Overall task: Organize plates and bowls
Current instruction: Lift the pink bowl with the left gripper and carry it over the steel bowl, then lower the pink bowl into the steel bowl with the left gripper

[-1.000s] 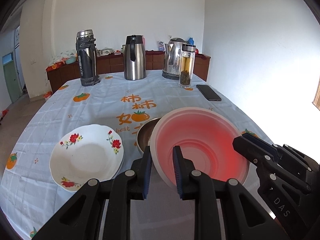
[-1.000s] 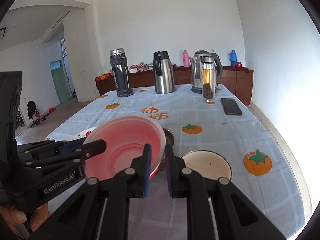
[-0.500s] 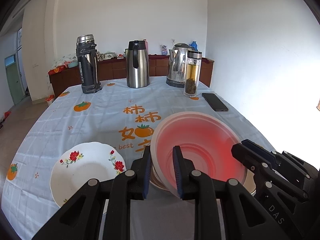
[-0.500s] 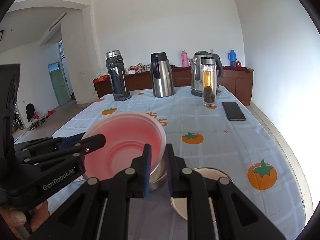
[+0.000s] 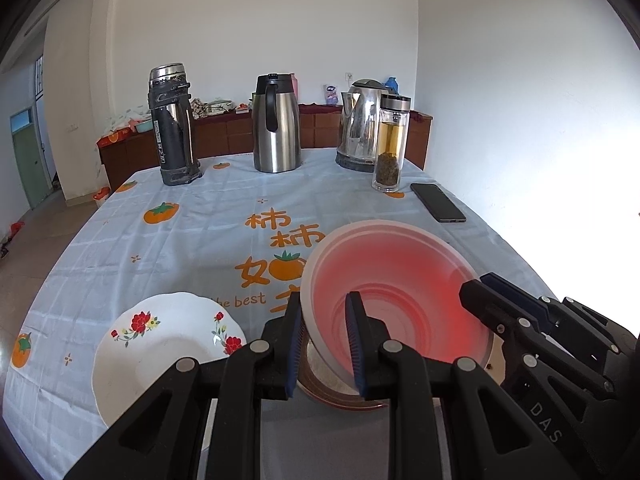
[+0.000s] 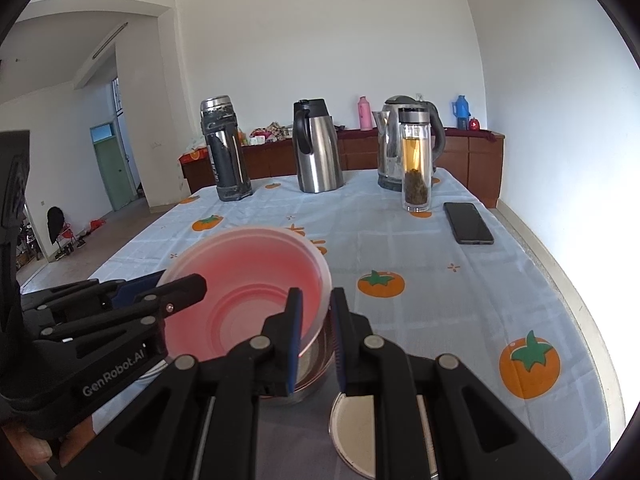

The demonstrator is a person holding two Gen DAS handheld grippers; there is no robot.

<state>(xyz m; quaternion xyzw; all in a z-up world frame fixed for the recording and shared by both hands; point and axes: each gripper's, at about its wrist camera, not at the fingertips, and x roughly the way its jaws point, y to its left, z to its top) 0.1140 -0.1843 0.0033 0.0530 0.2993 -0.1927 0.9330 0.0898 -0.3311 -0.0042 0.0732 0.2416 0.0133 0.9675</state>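
Both grippers hold a pink plastic bowl (image 5: 400, 296) by its rim, lifted and tilted above a metal bowl (image 5: 336, 392). My left gripper (image 5: 322, 344) is shut on the bowl's left rim. My right gripper (image 6: 314, 336) is shut on its right rim; the pink bowl (image 6: 248, 296) and the metal bowl (image 6: 316, 364) beneath it show in the right wrist view. A white plate with red flowers (image 5: 160, 344) lies to the left. A round metal plate (image 6: 356, 428) lies under my right gripper, partly hidden.
At the table's far end stand a dark thermos (image 5: 172, 128), a steel carafe (image 5: 276, 124), an electric kettle (image 5: 360, 124) and a glass tea bottle (image 5: 390, 144). A black phone (image 5: 438, 202) lies at the right. The table's right edge (image 6: 560, 280) is close.
Both grippers have lifted the pink bowl and drawn it back toward the near edge, so it now hangs over the metal bowl. The plates appear lower in view.
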